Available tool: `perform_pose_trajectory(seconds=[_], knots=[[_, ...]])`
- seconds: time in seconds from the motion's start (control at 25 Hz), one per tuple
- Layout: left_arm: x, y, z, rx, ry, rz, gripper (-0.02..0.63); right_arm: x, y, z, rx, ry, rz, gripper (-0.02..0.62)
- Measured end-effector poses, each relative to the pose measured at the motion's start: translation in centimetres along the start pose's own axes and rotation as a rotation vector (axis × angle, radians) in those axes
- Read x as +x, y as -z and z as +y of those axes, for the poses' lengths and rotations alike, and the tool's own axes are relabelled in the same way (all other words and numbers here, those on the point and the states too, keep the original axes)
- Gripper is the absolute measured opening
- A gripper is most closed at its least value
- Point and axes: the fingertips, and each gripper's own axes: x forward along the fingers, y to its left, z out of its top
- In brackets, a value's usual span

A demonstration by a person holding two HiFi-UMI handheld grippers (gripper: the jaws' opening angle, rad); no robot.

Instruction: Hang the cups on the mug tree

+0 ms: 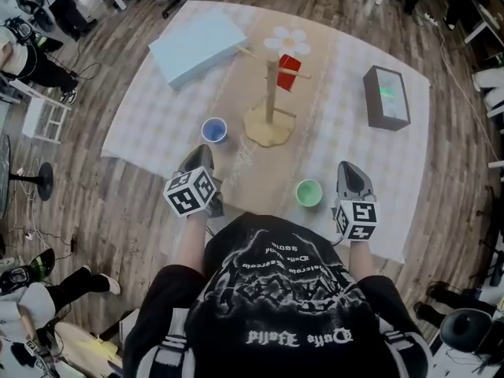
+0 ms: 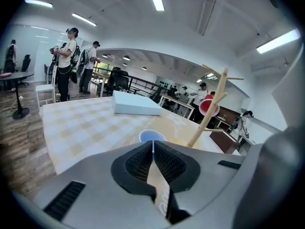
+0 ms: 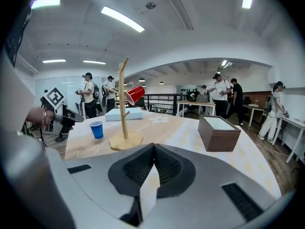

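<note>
A wooden mug tree [image 1: 270,93] stands mid-table, and a red cup [image 1: 288,72] hangs on one of its right pegs. A blue cup [image 1: 213,130] stands upright left of the tree's base. A green cup [image 1: 309,193] stands near the table's front edge. My left gripper [image 1: 202,153] is shut and empty, just in front of the blue cup [image 2: 152,136]. My right gripper [image 1: 350,169] is shut and empty too, right beside the green cup. The right gripper view shows the tree [image 3: 124,104], the red cup [image 3: 135,94] and the blue cup [image 3: 96,129].
A light blue flat box [image 1: 197,47] lies at the back left and a brown open box [image 1: 386,97] at the right. A white flower shape [image 1: 287,42] lies behind the tree. Several people stand in the room beyond the table.
</note>
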Motion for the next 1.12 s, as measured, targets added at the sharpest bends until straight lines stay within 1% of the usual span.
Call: perform_pose_trajectory(seconds=[0.16, 0.24, 0.28, 0.44, 0.56, 0.8, 0.92, 0.96, 1.0, 1.12], knots=[[0.8, -1.5, 1.8, -0.077, -0.04, -0.026, 0.031, -0.4, 0.8, -0.5, 0.011, 0.019, 0.018, 0.011], [1.5, -1.8, 2.3, -0.093, -0.038, -0.02, 0.096, -0.4, 1.0, -0.9, 0.022, 0.031, 0.02, 0.009], [1.9, -1.9, 2.4, -0.099, -0.033, -0.012, 0.114, -0.5, 1.1, -1.1, 0.027, 0.037, 0.02, 0.011], [3.5, -1.9, 2.4, -0.098, -0.019, 0.041, 0.118, -0.7, 1.6, -1.5, 0.038, 0.056, 0.033, 0.011], [4.6, -1.7, 2.6, -0.091, -0.027, 0.09, 0.143, -0.7, 1.9, -1.6, 0.039, 0.062, 0.044, 0.011], [6.2, -1.0, 2.8, -0.108, -0.026, 0.169, 0.147, -0.6, 2.0, -2.0, 0.049, 0.073, 0.05, 0.011], [6.6, -0.5, 2.5, -0.102, -0.018, 0.201, 0.146, -0.4, 1.9, -2.2, 0.053, 0.077, 0.048, 0.009], [6.7, -0.4, 2.5, -0.098, -0.02, 0.209, 0.141, -0.3, 1.9, -2.3, 0.052, 0.078, 0.049, 0.011], [6.8, -0.2, 2.5, -0.094, -0.024, 0.216, 0.121, -0.3, 1.9, -2.3, 0.052, 0.08, 0.051, 0.011], [6.9, 0.1, 2.3, -0.089, -0.02, 0.235, 0.117, -0.3, 2.0, -2.4, 0.052, 0.087, 0.057, 0.011]])
